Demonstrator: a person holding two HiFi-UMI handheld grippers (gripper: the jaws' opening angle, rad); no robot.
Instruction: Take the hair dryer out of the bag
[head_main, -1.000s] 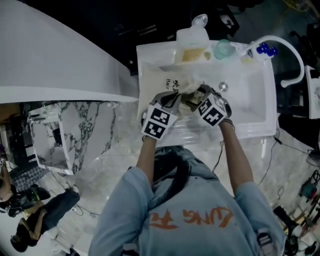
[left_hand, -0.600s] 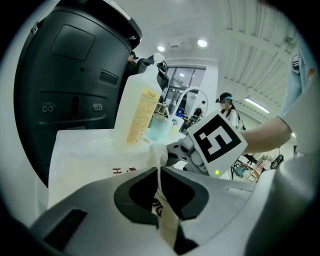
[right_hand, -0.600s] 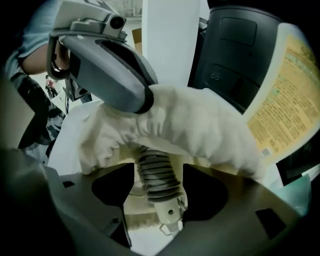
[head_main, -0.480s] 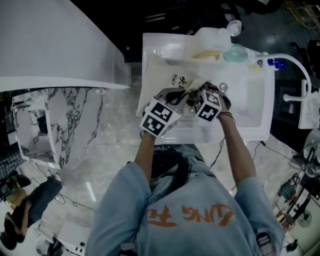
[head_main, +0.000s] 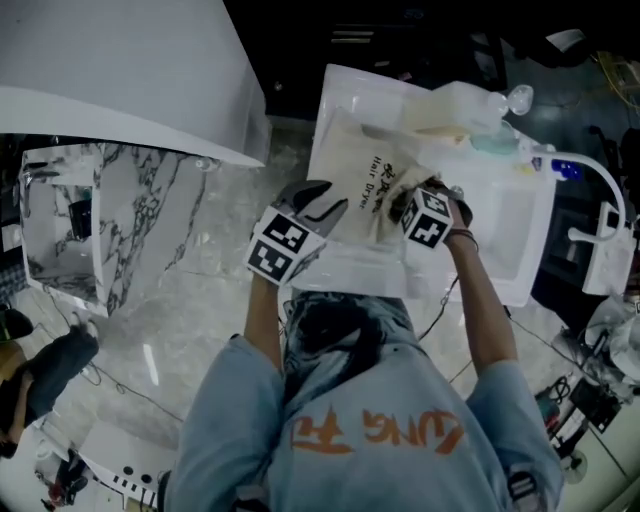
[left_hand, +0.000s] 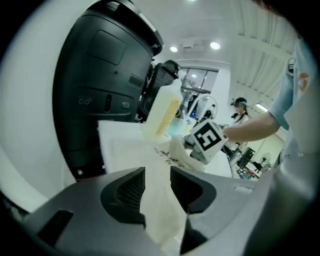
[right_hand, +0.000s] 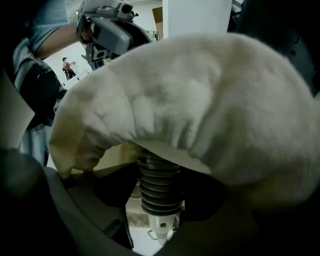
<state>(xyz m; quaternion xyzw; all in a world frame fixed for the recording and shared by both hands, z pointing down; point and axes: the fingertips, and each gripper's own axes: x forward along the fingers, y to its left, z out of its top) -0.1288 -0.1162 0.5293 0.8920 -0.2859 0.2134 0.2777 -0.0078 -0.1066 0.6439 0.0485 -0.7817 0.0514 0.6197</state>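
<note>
1. Listing the hair dryer (right_hand: 160, 187): only its dark ribbed cord sleeve with a white tip shows, in the right gripper view, poking out from under the bunched cream cloth of the bag (head_main: 365, 185); the rest sits inside the bag
2. Right gripper (head_main: 405, 208): at the bag's gathered mouth, pointing steeply down; jaws set wide, just closed a little, flanking the ribbed sleeve on both sides and clamped on it
3. Left gripper (left_hand: 157, 175): at the bag's near left edge, apart from the dryer; jaws just opened and now spread, with a fold of bag cloth running loose between the pads
4. Bag: lies tilted over the left part of the white sink (head_main: 350, 278), printed side up, its left edge near the sink's left rim
5. Edges: a pump bottle (head_main: 450, 100) stands at the far rim just beyond the bag; a white faucet (head_main: 600, 185) arches over the right rim
6. Room: the sink's bowl extends to the right of the right gripper; a marble surface (head_main: 200, 260) lies left of the sink, beside the left gripper
</note>
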